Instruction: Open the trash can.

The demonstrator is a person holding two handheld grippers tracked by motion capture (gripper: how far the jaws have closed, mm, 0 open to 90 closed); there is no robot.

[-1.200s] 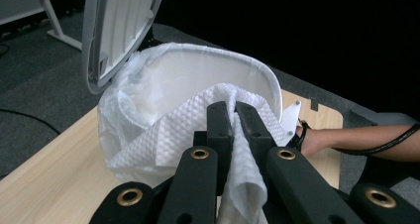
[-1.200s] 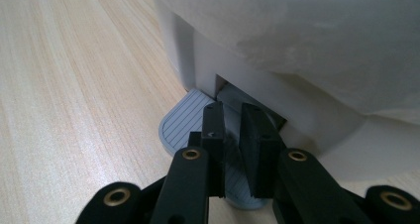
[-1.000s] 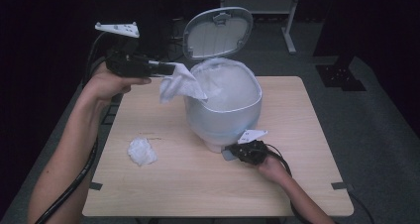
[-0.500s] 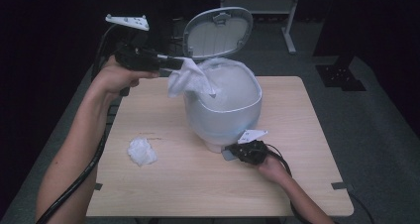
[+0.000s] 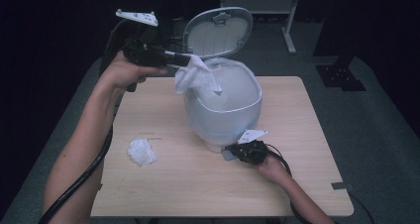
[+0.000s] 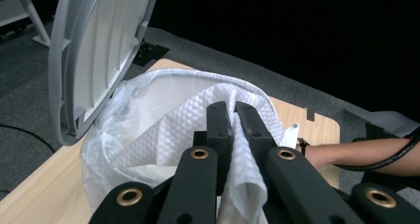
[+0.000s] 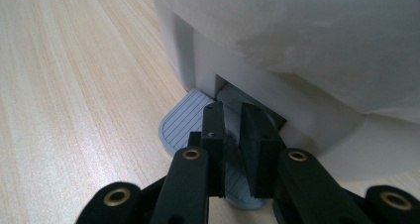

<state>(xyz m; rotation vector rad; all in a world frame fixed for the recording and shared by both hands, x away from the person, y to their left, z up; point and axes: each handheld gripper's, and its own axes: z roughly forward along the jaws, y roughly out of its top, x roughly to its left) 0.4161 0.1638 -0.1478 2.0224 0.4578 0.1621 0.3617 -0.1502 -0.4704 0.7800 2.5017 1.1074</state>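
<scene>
At the middle of the table (image 5: 307, 135) stands the pedal bin (image 5: 223, 115), lid (image 5: 218, 30) swung up behind it. Over the bin's left rim the paper towel (image 5: 195, 78) hangs, long axis sloping down toward the opening, pinched in the left gripper (image 5: 185, 60). Against the bin's foot, the right gripper (image 7: 233, 122) presses the grey pedal (image 7: 181, 122), jaws nearly together. Left of the bin lies a crumpled tissue (image 5: 142, 151).

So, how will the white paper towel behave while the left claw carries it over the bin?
The paper towel probably stays floppy: it droops in folds below the left claw. It looks very light, so it may sway. Its embossed surface likely grips the shut jaws and should not slip.
</scene>
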